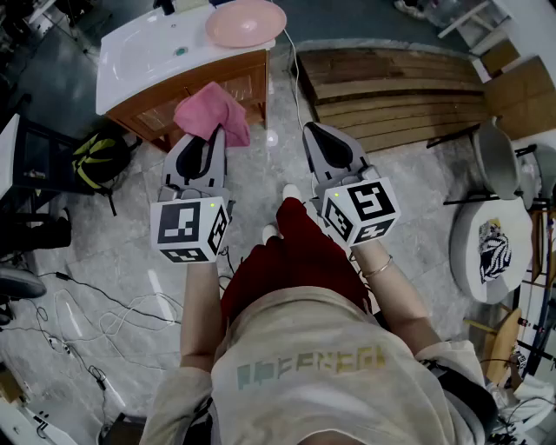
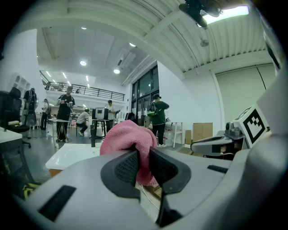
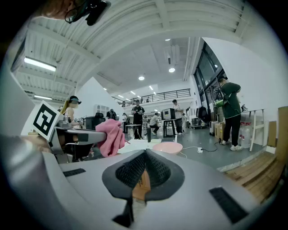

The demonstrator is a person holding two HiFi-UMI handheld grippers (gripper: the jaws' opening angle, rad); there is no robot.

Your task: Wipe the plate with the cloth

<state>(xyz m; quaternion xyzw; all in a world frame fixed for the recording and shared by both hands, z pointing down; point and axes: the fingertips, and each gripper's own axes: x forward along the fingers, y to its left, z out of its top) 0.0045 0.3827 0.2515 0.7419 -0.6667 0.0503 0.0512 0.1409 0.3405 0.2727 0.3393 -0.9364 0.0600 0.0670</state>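
Observation:
A pink plate (image 1: 246,22) rests on the right end of a white countertop (image 1: 143,52) over a wooden cabinet, ahead of me. My left gripper (image 1: 211,132) is shut on a bunched pink cloth (image 1: 211,111), held in the air short of the cabinet front. The left gripper view shows the cloth (image 2: 127,138) pinched between the pads, with the countertop (image 2: 72,155) beyond. My right gripper (image 1: 311,132) hovers beside it, shut and holding nothing. In the right gripper view the plate (image 3: 167,147) lies straight ahead and the cloth (image 3: 110,134) hangs at the left.
Wooden boards (image 1: 391,87) lie on the floor at the right. A backpack (image 1: 100,158) leans left of the cabinet, and cables (image 1: 95,322) trail over the floor. A round white stool (image 1: 491,248) and a grey chair (image 1: 495,156) stand far right. People stand in the background.

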